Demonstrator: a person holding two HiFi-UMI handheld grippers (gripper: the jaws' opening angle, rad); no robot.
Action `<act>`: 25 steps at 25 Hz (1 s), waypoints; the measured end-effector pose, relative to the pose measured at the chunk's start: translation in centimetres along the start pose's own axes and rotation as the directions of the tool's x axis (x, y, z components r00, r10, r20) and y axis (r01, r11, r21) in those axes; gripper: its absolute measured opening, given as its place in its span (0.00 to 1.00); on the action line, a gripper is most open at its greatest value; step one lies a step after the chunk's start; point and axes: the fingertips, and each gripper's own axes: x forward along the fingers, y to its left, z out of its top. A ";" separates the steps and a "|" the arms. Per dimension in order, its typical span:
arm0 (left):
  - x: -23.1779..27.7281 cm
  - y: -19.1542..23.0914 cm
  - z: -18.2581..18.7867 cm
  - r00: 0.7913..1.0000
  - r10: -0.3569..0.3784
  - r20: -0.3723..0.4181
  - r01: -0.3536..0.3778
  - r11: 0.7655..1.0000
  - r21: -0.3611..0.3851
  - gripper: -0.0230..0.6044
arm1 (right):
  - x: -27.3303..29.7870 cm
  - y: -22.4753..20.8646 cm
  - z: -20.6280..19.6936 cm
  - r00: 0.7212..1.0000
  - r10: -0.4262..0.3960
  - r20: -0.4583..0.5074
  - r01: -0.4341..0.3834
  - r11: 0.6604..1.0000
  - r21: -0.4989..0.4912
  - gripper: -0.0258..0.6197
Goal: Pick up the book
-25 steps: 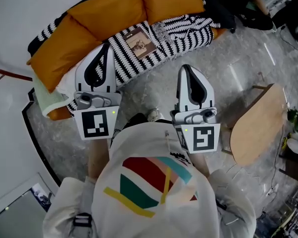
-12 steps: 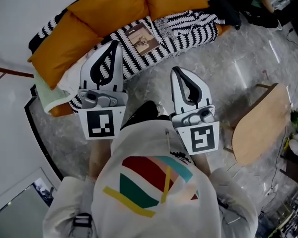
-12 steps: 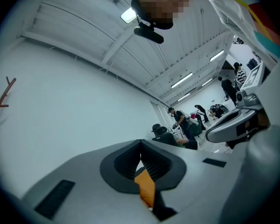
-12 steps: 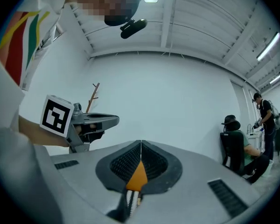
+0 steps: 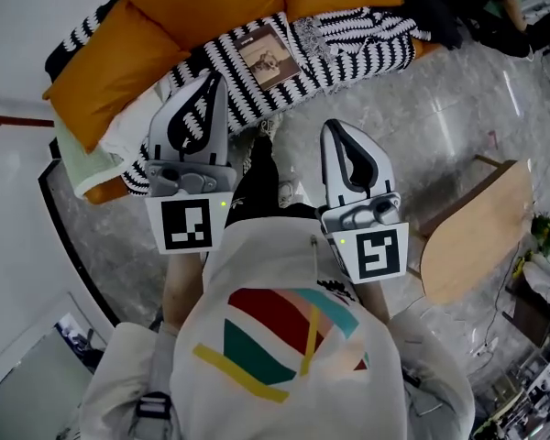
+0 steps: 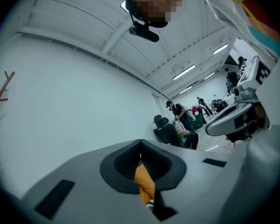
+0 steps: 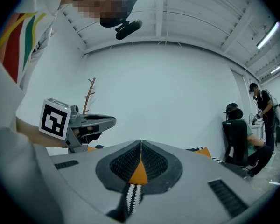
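Observation:
The book [image 5: 270, 55], brown-covered with a picture on it, lies flat on a black-and-white striped blanket [image 5: 348, 49] over a sofa with orange cushions [image 5: 197, 7]. My left gripper [image 5: 213, 81] is shut and empty, its tip over the blanket's front edge, short of the book and to its lower left. My right gripper [image 5: 337, 126] is also shut and empty, over the grey floor in front of the sofa, below and right of the book. In the left gripper view the jaws of the left gripper [image 6: 141, 143] meet; the right gripper [image 7: 141, 143] shows the same.
A pale green cloth [image 5: 81, 165] hangs at the sofa's left end. A round wooden seat [image 5: 477, 232] stands on the marble floor to the right. My dark trouser leg [image 5: 257, 186] is stepped out between the grippers. People and a black chair [image 7: 235, 134] are far off.
Both grippers have moved forward toward the sofa and sunk a little. The left tip now reaches the blanket's edge. A leg has stepped forward between them. Both stay shut.

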 end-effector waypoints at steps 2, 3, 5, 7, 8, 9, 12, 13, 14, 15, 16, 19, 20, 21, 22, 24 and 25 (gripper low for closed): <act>1.8 0.9 -0.7 1.000 0.003 0.000 -0.003 1.000 -0.007 0.05 | 1.0 -1.2 -0.1 1.000 -0.017 -0.010 0.017 1.000 -0.007 0.06; 2.8 1.4 -0.9 1.000 0.006 0.005 -0.006 1.000 -0.017 0.05 | 1.6 -2.0 -0.1 0.999 -0.032 -0.016 0.031 0.999 -0.008 0.06; 5.0 2.4 -1.4 1.000 0.011 0.017 -0.010 0.999 -0.045 0.05 | 2.9 -3.8 -0.3 0.998 -0.060 -0.030 0.060 0.998 -0.001 0.06; 7.3 3.2 -2.4 1.000 0.005 0.018 -0.004 0.998 -0.059 0.05 | 4.8 -5.6 -0.6 0.996 -0.080 -0.043 0.081 0.997 0.009 0.06; 8.5 3.6 -3.2 1.000 0.001 0.008 -0.001 0.998 -0.062 0.05 | 5.8 -6.4 -0.8 0.995 -0.087 -0.049 0.088 0.996 0.013 0.06; 9.7 4.0 -3.9 1.000 -0.001 -0.005 0.001 0.998 -0.068 0.05 | 6.8 -7.1 -0.9 0.994 -0.094 -0.057 0.095 0.995 0.015 0.06; 13.4 5.4 -5.4 1.000 -0.012 -0.025 0.009 0.995 -0.099 0.05 | 10.1 -9.2 -1.2 0.991 -0.106 -0.083 0.109 0.994 0.025 0.06; 14.5 5.9 -5.7 1.000 -0.018 -0.023 0.015 0.994 -0.107 0.05 | 11.2 -9.8 -1.2 0.990 -0.108 -0.089 0.111 0.993 0.030 0.06; 15.7 6.5 -5.9 1.000 -0.023 -0.020 0.021 0.994 -0.110 0.05 | 12.5 -10.4 -1.2 0.990 -0.109 -0.091 0.113 0.993 0.034 0.06; 16.8 7.2 -6.1 0.999 -0.027 -0.017 0.025 0.994 -0.106 0.05 | 13.7 -11.0 -1.1 0.989 -0.112 -0.092 0.115 0.993 0.037 0.06; 18.1 8.0 -6.3 1.000 -0.027 -0.014 0.026 0.994 -0.103 0.05 | 15.0 -11.7 -0.9 0.989 -0.115 -0.090 0.119 0.992 0.039 0.06; 21.4 10.4 -6.8 1.000 -0.018 0.000 0.018 0.992 -0.125 0.05 | 18.8 -13.2 -0.3 0.990 -0.123 -0.076 0.127 0.991 0.047 0.06; 22.5 11.1 -7.1 1.000 -0.020 0.003 0.020 0.991 -0.129 0.05 | 19.9 -13.6 -0.2 0.990 -0.124 -0.073 0.127 0.991 0.045 0.06; 23.6 11.7 -7.5 1.000 -0.024 0.004 0.024 0.992 -0.127 0.05 | 21.0 -13.9 -0.1 0.989 -0.125 -0.073 0.128 0.991 0.037 0.06; 24.7 12.3 -7.9 1.000 -0.029 0.002 0.029 0.992 -0.124 0.05 | 22.0 -14.4 -0.1 0.989 -0.129 -0.075 0.132 0.991 0.029 0.06; 26.9 13.1 -8.7 0.999 -0.046 -0.002 0.045 0.991 -0.124 0.05 | 23.7 -15.6 -0.4 0.985 -0.149 -0.086 0.152 0.988 0.024 0.06; 28.0 13.3 -9.1 0.998 -0.059 -0.003 0.058 0.991 -0.121 0.05 | 24.4 -16.4 -0.8 0.982 -0.165 -0.093 0.168 0.985 0.029 0.06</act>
